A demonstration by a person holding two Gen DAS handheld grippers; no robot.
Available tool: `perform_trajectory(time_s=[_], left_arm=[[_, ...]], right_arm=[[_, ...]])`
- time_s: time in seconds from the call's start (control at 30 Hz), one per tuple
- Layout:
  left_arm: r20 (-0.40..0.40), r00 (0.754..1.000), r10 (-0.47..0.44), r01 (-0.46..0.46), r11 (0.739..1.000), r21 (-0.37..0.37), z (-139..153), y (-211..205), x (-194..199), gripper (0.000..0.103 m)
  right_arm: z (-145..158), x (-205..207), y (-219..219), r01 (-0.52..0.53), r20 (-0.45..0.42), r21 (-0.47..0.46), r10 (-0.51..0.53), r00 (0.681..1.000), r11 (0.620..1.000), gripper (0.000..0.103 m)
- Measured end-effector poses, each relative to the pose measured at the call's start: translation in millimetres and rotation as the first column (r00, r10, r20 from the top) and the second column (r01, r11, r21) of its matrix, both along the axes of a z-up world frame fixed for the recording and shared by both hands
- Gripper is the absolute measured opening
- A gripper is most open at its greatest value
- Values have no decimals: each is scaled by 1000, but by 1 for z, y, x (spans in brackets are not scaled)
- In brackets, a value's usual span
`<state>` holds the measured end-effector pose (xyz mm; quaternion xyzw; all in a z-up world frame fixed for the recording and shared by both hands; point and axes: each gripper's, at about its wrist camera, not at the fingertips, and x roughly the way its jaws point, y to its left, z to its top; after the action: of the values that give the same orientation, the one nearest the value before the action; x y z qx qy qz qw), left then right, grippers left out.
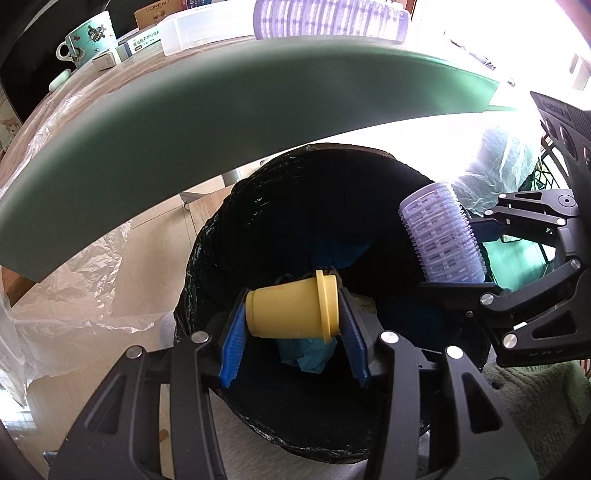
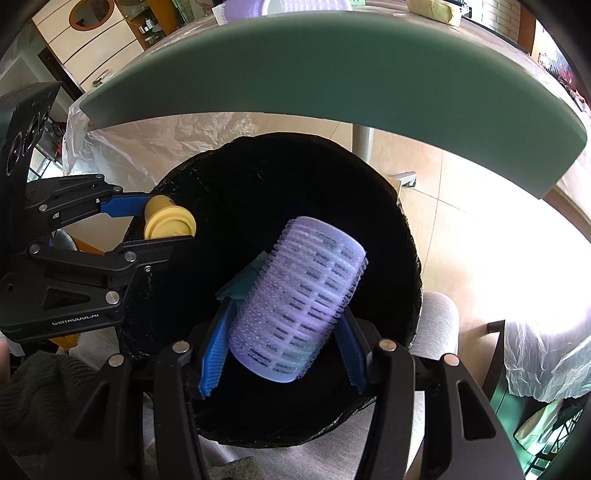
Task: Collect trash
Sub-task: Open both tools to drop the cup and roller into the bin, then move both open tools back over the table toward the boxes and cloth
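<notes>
My left gripper (image 1: 291,317) is shut on a small yellow cup (image 1: 291,308), held sideways over the open black-lined trash bin (image 1: 207,236). My right gripper (image 2: 284,325) is shut on a purple hair roller (image 2: 299,299), tilted over the same bin (image 2: 391,206). Each gripper shows in the other's view: the right one with the roller (image 1: 441,236) at the bin's right rim, the left one with the cup (image 2: 168,221) at the bin's left rim. Blue-green scraps (image 1: 306,354) lie inside the bin.
The green table edge (image 1: 184,122) arches just above the bin. On the table stand a patterned mug (image 1: 88,37), small boxes (image 1: 140,42) and another purple roller (image 1: 325,18). Clear plastic sheeting (image 1: 74,280) hangs at the left. A table leg (image 2: 362,144) stands behind the bin.
</notes>
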<state>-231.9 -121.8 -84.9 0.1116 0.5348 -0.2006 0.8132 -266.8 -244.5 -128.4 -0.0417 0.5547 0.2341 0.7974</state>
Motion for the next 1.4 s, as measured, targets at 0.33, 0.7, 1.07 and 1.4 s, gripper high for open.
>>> perform_trajectory(time_s=[0.33, 0.7, 1.07, 1.4], left_arm=[[30, 999, -11, 12, 999, -50, 7, 3, -2, 80], [48, 999, -9, 14, 993, -114, 52, 18, -16, 81], [532, 837, 131, -50, 985, -164, 171, 47, -4, 102], [354, 929, 105, -84, 994, -75, 146, 63, 121, 102]], right_arm=[[11, -3, -8, 27, 33, 14, -27, 999, 1000, 71], [77, -32, -35, 6, 195, 27, -11, 981, 1000, 75], [191, -18, -78, 210, 623, 187, -281, 730, 960, 99], [157, 127, -71, 280, 384, 126, -307, 871, 952, 99]])
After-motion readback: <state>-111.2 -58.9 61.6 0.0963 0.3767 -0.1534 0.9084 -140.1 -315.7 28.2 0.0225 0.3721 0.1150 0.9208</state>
